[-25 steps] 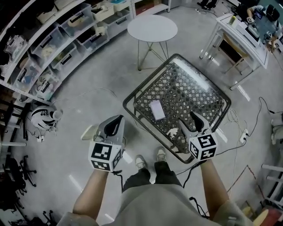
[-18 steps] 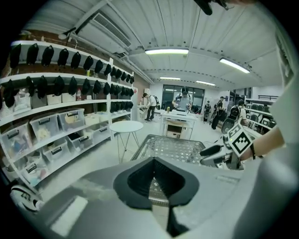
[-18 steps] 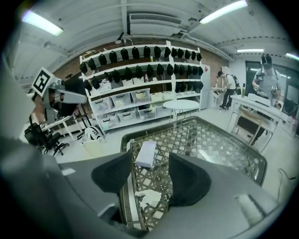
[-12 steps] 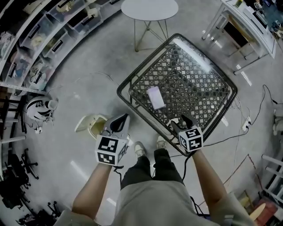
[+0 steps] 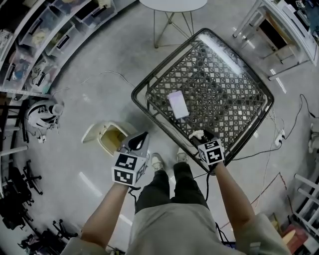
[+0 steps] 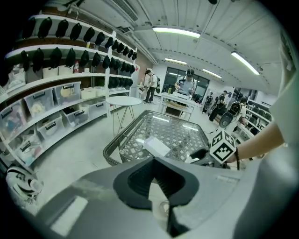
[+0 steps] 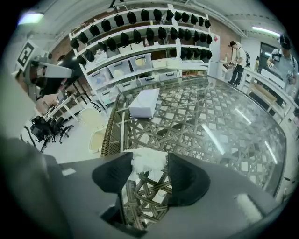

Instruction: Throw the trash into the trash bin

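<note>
A crumpled white paper wad (image 5: pixel 198 134) lies at the near edge of the glass-topped wicker table (image 5: pixel 143 104). My right gripper (image 5: pixel 201 137) is down on it and open. In the right gripper view the wad (image 7: pixel 149 158) sits between the two dark pads of the right gripper (image 7: pixel 149 164), still resting on the table. A cream trash bin (image 5: pixel 106 138) stands on the floor left of the table, also visible as the bin (image 7: pixel 95 133). My left gripper (image 5: pixel 140 138) hangs beside the bin, shut and empty, as the left gripper (image 6: pixel 154 161) shows.
A white flat box (image 5: pixel 178 103) lies mid-table. A round white side table (image 5: pixel 172 4) stands beyond, shelves with storage bins (image 5: pixel 40 35) run along the left, and a white desk (image 5: pixel 284 25) is at upper right. Cables (image 5: pixel 279 142) trail on the floor. The person's shoes (image 5: pixel 158 162) are by the table's corner.
Both grippers have come down. The right one dropped from above the table's near edge onto the paper wad. The left one sank next to the bin, which has come fully into view.
</note>
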{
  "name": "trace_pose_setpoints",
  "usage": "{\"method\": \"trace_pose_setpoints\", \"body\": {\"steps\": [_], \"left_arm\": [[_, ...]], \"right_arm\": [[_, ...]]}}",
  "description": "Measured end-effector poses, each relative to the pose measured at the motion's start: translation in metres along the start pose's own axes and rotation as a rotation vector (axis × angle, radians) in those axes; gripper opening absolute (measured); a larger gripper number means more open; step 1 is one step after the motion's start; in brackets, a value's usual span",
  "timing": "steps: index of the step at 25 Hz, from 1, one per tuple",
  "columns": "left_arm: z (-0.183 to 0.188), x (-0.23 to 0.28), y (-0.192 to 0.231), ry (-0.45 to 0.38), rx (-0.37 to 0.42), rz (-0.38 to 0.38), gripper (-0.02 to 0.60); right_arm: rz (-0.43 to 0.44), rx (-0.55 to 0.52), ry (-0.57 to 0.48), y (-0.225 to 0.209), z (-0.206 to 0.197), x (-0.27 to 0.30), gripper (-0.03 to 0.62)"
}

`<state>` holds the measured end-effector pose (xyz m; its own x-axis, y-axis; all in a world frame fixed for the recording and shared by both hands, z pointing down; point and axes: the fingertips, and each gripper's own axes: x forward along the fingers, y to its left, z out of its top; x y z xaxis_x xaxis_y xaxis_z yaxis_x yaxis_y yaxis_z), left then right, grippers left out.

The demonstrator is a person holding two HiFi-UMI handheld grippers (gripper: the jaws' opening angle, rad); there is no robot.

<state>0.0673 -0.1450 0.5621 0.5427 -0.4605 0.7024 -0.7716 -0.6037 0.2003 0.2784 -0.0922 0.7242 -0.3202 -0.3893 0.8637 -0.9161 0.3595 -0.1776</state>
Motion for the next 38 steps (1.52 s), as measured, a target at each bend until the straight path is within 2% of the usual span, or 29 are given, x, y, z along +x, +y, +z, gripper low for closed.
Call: {"method": "trace_pose_setpoints", "body": {"steps": [2, 4, 6, 11, 16, 20, 24, 29, 33, 38], "left_arm": [[-0.007, 0.002, -0.001, 0.011, -0.011, -0.001, 0.003], [-0.011, 0.002, -0.001, 0.016, -0.016, 0.0, 0.003], [-0.014, 0.001, -0.001, 0.016, -0.022, 0.002, 0.003], [-0.013, -0.007, 0.004, -0.002, -0.028, 0.022, 0.003], [0.003, -0.027, 0.014, -0.051, -0.022, 0.056, 0.003], [0.021, -0.052, 0.028, -0.101, -0.013, 0.098, 0.003], [0.037, -0.085, 0.049, -0.149, -0.013, 0.158, 0.003], [0.041, -0.132, 0.077, -0.203, -0.033, 0.244, 0.003], [0.029, -0.167, 0.102, -0.226, -0.068, 0.315, 0.003], [-0.006, -0.208, 0.131, -0.221, -0.128, 0.392, 0.002]], "right_arm": [[-0.016, -0.032, 0.026, -0.003, -0.006, 0.004, 0.226], [-0.038, -0.057, 0.036, -0.006, -0.007, 0.006, 0.162], [-0.047, -0.053, 0.034, -0.008, -0.006, 0.004, 0.133], [-0.041, -0.049, -0.016, -0.007, 0.009, -0.005, 0.106], [-0.037, -0.034, -0.129, -0.004, 0.056, -0.041, 0.095], [-0.025, -0.09, -0.253, 0.011, 0.11, -0.085, 0.095], [-0.005, -0.175, -0.335, 0.035, 0.159, -0.118, 0.094], [0.061, -0.241, -0.419, 0.081, 0.207, -0.143, 0.094], [0.139, -0.32, -0.445, 0.131, 0.241, -0.142, 0.094], [0.249, -0.384, -0.446, 0.202, 0.268, -0.125, 0.094]]}}
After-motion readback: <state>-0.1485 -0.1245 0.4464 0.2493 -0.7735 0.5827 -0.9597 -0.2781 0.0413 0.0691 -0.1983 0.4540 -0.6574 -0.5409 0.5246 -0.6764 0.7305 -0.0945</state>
